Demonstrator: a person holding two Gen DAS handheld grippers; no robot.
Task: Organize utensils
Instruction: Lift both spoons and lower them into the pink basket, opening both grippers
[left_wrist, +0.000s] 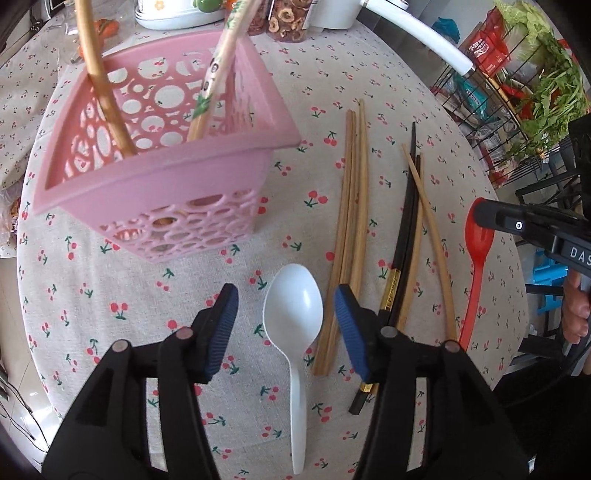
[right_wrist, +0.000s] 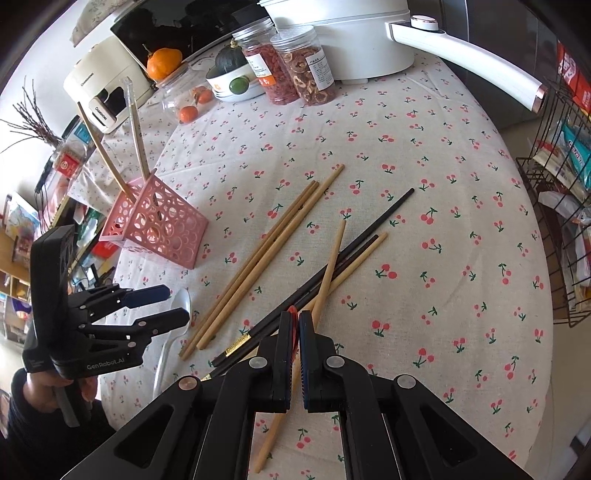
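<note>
Left gripper (left_wrist: 286, 299), fingers apart, straddles the light, slippery white plastic spoon (left_wrist: 294, 314); right gripper (right_wrist: 294, 319) clamps the red plastic spoon (left_wrist: 476, 266).

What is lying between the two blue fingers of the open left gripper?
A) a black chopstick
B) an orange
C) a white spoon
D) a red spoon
C: the white spoon lies on the cherry tablecloth, its bowl right between the spread fingers of the left gripper.
</note>
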